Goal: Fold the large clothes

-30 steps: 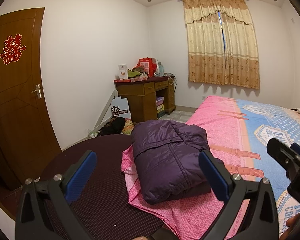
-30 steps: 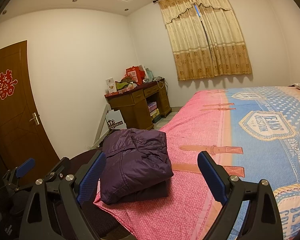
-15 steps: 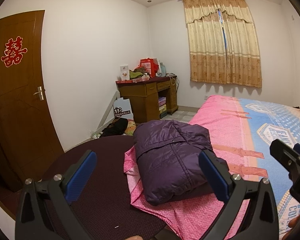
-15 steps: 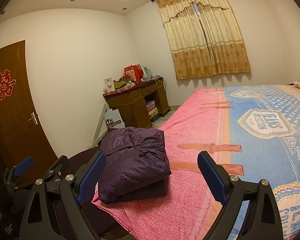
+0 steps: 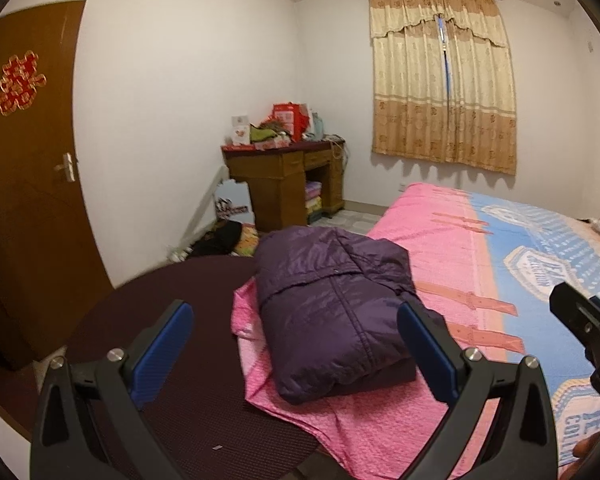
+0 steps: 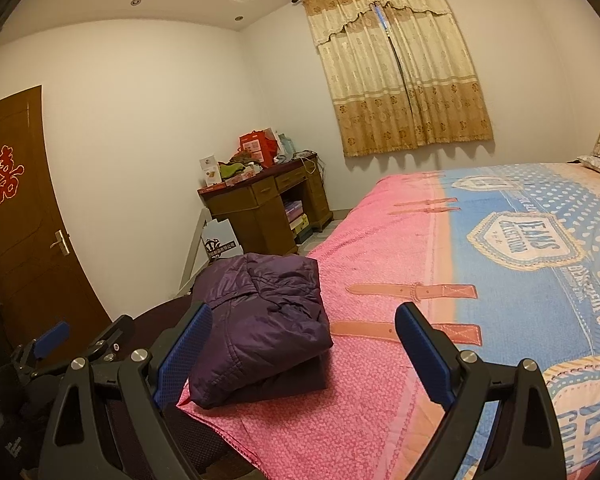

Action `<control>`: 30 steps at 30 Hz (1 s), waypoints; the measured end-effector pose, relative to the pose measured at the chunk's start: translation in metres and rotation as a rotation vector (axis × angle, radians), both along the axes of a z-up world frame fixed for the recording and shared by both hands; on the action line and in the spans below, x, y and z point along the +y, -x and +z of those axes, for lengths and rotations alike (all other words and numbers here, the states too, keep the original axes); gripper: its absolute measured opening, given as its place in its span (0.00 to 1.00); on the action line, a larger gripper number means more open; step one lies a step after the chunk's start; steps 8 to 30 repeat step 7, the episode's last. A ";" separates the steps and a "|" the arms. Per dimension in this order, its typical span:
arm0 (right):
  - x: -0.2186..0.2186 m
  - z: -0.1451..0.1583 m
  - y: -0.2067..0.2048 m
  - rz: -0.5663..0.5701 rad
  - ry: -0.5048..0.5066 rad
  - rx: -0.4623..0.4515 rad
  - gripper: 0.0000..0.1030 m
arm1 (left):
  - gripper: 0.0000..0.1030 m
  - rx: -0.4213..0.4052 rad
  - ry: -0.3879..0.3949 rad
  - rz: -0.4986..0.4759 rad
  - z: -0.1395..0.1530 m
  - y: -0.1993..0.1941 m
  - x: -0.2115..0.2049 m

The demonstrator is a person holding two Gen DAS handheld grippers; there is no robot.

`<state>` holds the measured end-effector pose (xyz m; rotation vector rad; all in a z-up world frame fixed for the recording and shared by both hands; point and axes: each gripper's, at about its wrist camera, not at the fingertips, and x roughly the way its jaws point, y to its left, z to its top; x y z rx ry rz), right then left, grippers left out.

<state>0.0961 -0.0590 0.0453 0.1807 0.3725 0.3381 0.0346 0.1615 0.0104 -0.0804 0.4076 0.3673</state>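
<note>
While the purple jacket (image 5: 332,312) lies folded into a compact bundle on the near left corner of the bed (image 5: 452,240), atop the pink part of the bedspread (image 6: 380,248), both tools hang above it apart from the fabric. The left hand-held gripper (image 5: 296,348) is spread wide and grasps nothing; the right hand-held gripper (image 6: 304,348) likewise gapes empty. A wooden desk (image 5: 284,176) stands far by the wall.
</note>
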 end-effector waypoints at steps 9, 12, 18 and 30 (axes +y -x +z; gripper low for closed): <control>-0.004 -0.007 -0.006 -0.011 -0.007 0.015 0.91 | 1.00 0.040 -0.010 0.001 -0.011 -0.012 0.004; -0.004 -0.007 -0.006 -0.011 -0.007 0.015 0.91 | 1.00 0.040 -0.010 0.001 -0.011 -0.012 0.004; -0.004 -0.007 -0.006 -0.011 -0.007 0.015 0.91 | 1.00 0.040 -0.010 0.001 -0.011 -0.012 0.004; -0.004 -0.007 -0.006 -0.011 -0.007 0.015 0.91 | 1.00 0.040 -0.010 0.001 -0.011 -0.012 0.004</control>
